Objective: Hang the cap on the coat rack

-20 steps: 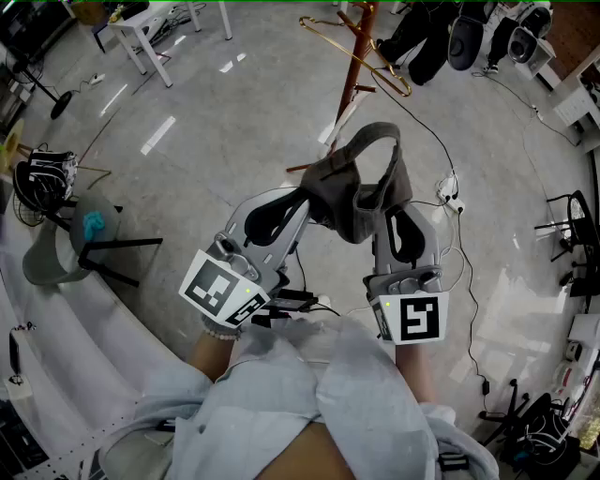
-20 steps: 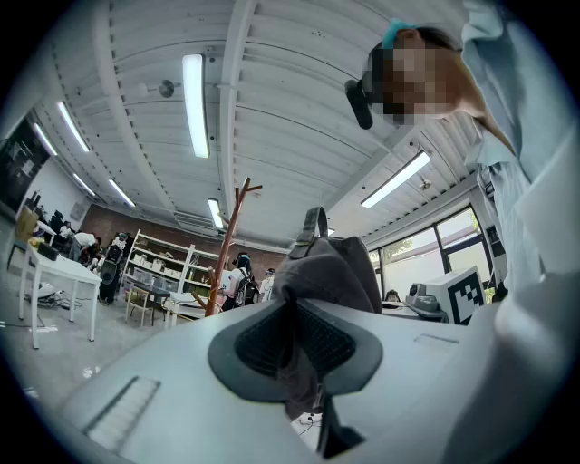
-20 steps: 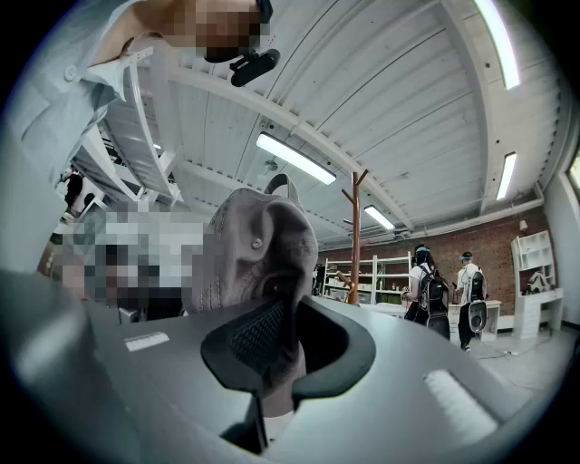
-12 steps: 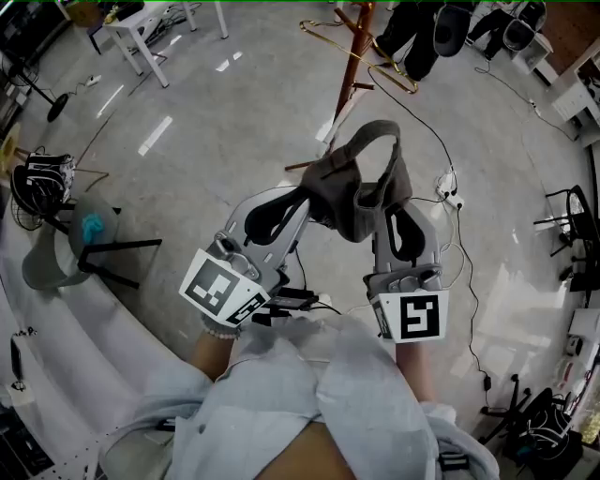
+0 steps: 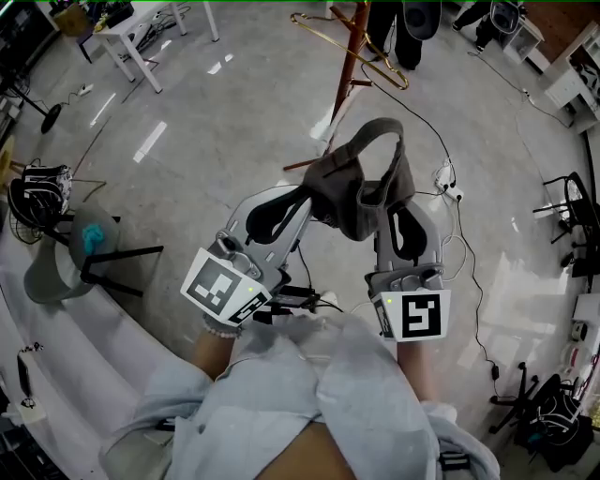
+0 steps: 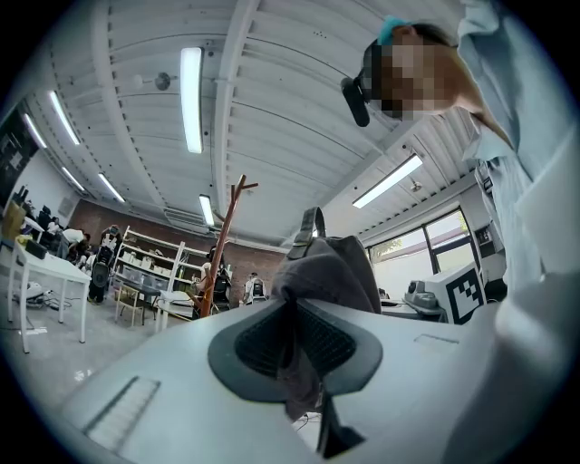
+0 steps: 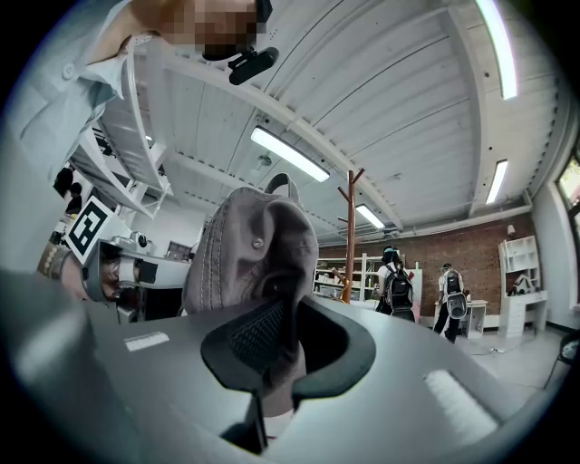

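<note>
1. Up over the floor (image 5: 216, 131), one grey cap (image 5: 361, 183) hangs between two tongs.
2. One brown coat rack (image 5: 354, 56) stands far off, well apart from the cap.
3. Now the left tongs (image 5: 309, 202) are squeezed tight on the cap's cloth.
4. And the right tongs (image 5: 398, 187) are squeezed tight on the cap's other side.

A polished grey floor (image 5: 206, 141), streaked with reflected ceiling lights, carries the room's furniture. The red-brown coat rack (image 5: 352, 66) stands on it at the top centre, with 1 white table (image 5: 127, 28) well apart at the top left. A white power strip (image 5: 444, 178) lies near the rack's base, and a black cable (image 5: 469, 272) trails from it. A black-legged stool (image 5: 117, 255) stands at the left.
</note>
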